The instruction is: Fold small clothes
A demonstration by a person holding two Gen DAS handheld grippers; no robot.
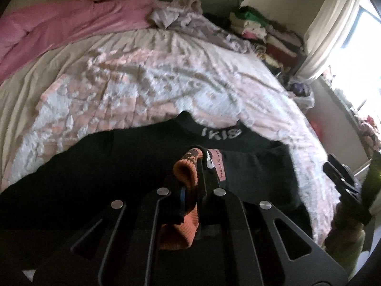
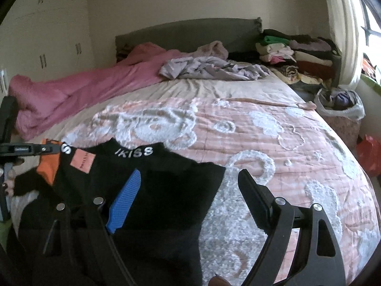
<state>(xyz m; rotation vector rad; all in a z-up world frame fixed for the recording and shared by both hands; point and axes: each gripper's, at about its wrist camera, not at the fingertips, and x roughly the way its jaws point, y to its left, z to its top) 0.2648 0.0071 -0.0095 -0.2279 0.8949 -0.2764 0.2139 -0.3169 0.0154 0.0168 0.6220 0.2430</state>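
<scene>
Low in the left wrist view, the left claw (image 1: 201, 166) is clamped tight on the orange knitted cuff (image 1: 187, 178) of a small black garment with a white-lettered neckband (image 1: 166, 164), which lies spread on the near edge of the bed with its pink and white tufted quilt (image 1: 142, 83). A small pink label (image 1: 218, 164) sits just right of the pinch. In the right wrist view that same claw shows at the left edge, gripping the cuff, with the garment's lettered collar at centre left.

The right claw (image 2: 190, 188) stands wide, its blue ribbed pad (image 2: 125, 202) over the black cloth and the other finger over the quilt, holding nothing.

The step in hand looks like carrying this sleeve across the body for the first fold. To do it well, I'd keep the cuff low and taut, sweep it straight inward, and let the right claw pin or pinch the garment's right side so the body doesn't drag. Watch for bunching near the collar.
</scene>
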